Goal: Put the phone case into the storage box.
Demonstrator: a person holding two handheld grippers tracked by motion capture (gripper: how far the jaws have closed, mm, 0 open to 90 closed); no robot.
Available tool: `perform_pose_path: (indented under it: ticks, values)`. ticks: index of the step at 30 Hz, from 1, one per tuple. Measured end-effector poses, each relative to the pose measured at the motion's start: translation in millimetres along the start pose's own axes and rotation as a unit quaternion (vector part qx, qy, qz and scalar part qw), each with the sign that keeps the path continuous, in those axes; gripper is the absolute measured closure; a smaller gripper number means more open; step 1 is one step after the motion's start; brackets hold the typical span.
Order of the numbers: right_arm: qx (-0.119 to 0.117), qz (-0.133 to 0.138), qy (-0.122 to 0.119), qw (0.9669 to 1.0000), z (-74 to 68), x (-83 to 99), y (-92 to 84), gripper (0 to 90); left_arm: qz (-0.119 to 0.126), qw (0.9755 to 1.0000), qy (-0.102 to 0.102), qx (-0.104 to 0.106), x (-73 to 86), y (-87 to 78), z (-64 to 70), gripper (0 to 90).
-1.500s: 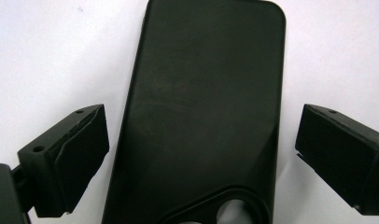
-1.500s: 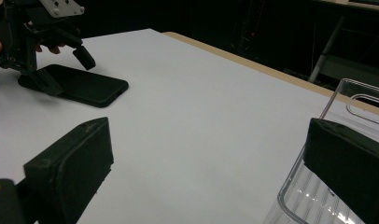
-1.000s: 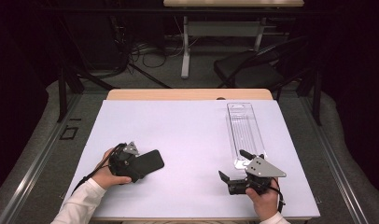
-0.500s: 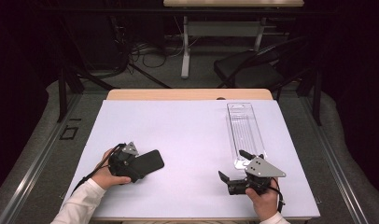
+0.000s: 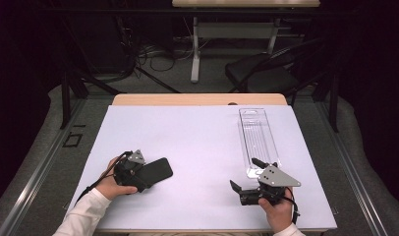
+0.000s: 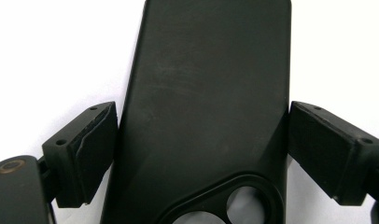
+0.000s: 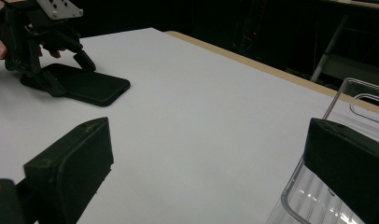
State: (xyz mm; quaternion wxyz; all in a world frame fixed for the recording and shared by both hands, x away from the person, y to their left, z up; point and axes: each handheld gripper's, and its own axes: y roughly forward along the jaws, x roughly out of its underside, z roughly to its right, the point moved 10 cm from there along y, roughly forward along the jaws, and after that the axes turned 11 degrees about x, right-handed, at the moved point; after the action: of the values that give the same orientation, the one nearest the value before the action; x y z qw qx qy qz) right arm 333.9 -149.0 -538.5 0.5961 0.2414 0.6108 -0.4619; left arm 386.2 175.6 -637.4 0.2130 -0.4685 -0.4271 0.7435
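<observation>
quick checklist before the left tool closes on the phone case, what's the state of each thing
1. Phone case sits between the left tool jaws: ok.
2. Pads pressing on the case: not ok, the jaws have just been closing, but a gap shows at the left pad; contact at the right pad cannot be told.
3. Case lies flat on the table: ok.
4. Right tool open and holding nothing: ok.
5. Right tool placed at the near end of the clear tray: ok, one jaw sits by its rim; whether it touches, cannot tell.
6. Table between case and tray free: ok.
</observation>
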Motion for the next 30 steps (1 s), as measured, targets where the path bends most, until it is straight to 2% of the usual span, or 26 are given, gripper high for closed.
perform_pose_path:
  ticks: [30]
  values:
    - [-0.001,0.000,0.000,1.0000,0.0,0.3,0.1,1.2,0.000,0.9999,0.012,0.005,0.1,-1.0,0.9,13.5]
